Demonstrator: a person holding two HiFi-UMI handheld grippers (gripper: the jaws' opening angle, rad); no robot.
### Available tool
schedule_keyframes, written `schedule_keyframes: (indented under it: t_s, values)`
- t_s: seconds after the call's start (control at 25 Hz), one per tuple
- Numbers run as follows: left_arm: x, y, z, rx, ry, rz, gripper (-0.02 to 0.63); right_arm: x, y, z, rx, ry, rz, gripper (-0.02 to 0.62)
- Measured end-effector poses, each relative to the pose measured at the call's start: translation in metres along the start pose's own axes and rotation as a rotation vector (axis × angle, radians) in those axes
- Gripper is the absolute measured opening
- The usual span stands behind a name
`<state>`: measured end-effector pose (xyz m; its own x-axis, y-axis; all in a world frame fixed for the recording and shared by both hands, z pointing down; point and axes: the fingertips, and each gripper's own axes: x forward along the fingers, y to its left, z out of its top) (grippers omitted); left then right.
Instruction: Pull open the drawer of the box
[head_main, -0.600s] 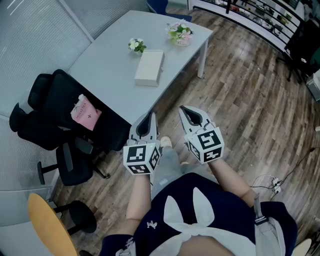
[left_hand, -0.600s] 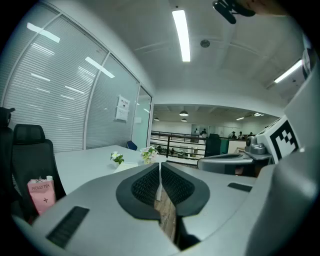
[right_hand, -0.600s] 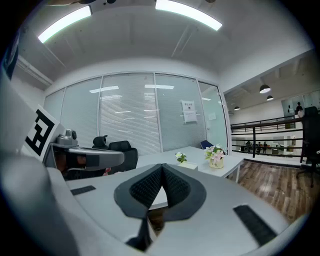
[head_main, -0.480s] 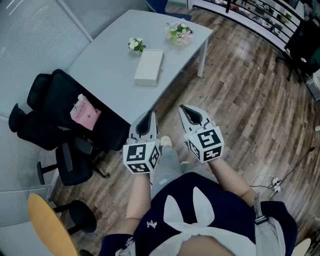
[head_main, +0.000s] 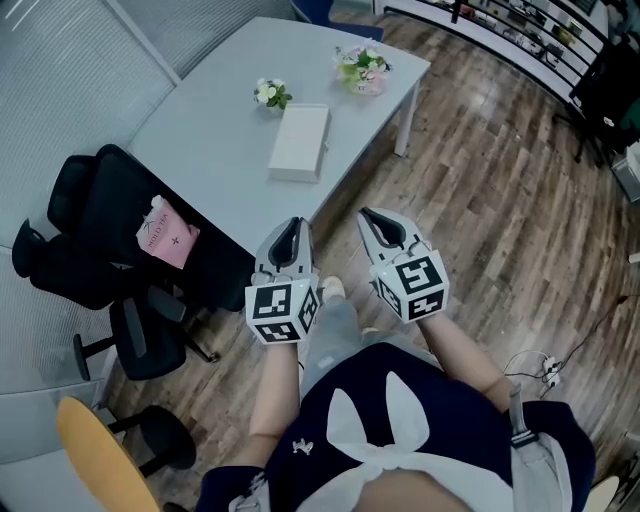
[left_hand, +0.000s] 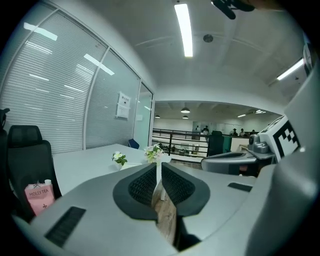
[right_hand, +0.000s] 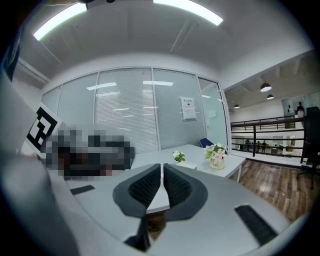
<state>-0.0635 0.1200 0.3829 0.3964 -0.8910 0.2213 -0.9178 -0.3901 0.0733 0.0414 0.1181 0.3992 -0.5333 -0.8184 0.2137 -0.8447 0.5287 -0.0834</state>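
A flat white box (head_main: 299, 142) lies on the pale table (head_main: 210, 140), between two small flower pots; its drawer looks closed. In the right gripper view the box (right_hand: 186, 164) shows far off beyond the jaws. My left gripper (head_main: 293, 230) hovers over the floor just short of the table's near corner, jaws shut with nothing between them. My right gripper (head_main: 378, 224) floats beside it, to the right, also shut and empty. Both point roughly level toward the table and are well short of the box. In the left gripper view the left gripper (left_hand: 159, 169) has its pads together.
A white-flower pot (head_main: 270, 93) and a pink-flower pot (head_main: 361, 68) stand on the table by the box. A black office chair (head_main: 120, 240) with a pink carton (head_main: 166, 233) on its seat stands left of the table. A table leg (head_main: 405, 125) and wooden floor (head_main: 500, 200) lie right.
The view has shifted slightly; the chair and table sit a little lower-left in the head view. Both grippers keep the same pose and stay shut.
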Motion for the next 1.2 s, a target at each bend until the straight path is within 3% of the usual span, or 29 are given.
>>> schedule_keyframes:
  t_s: [0.36,0.48,0.68,1.2]
  values:
    - [0.048,0.046,0.006,0.005,0.021,-0.007,0.051,0.056,-0.025,0.001,0.01,0.068,0.005,0.129]
    - [0.063,0.056,0.004,0.006,0.043,-0.053,0.138,0.072,-0.033,0.0,0.017,0.085,-0.007,0.138]
    - [0.091,0.075,-0.003,0.042,0.11,-0.11,0.194,0.1,-0.042,0.001,0.01,0.115,-0.01,0.15]
    - [0.138,0.111,-0.056,0.238,0.353,-0.354,0.202,0.161,-0.042,-0.019,-0.03,0.245,-0.025,0.155]
